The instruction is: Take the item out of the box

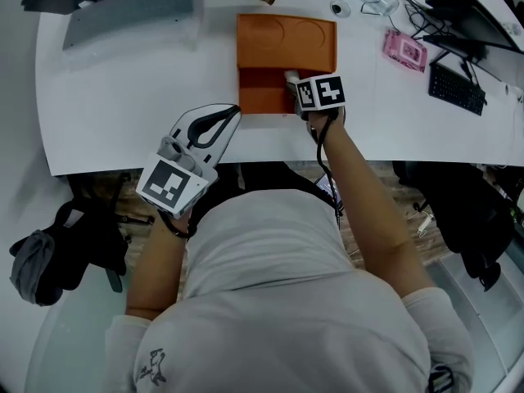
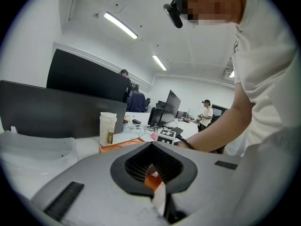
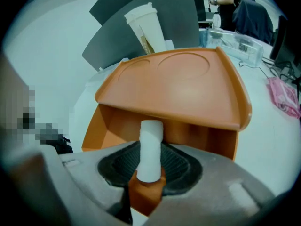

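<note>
Over orange box [image 1: 286, 43], right tongs [image 3: 149, 175] angled steeply down, clamped on white cylinder [image 3: 150, 145]; left tongs [image 1: 236, 110] closed, empty.

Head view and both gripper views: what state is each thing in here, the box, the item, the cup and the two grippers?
orange box: open, lid tilted up.
white item: upright in the box's opening, gripped.
right gripper: shut on the white item.
left gripper: shut, empty, apart from the box.
cup: upright, lid on.
</note>
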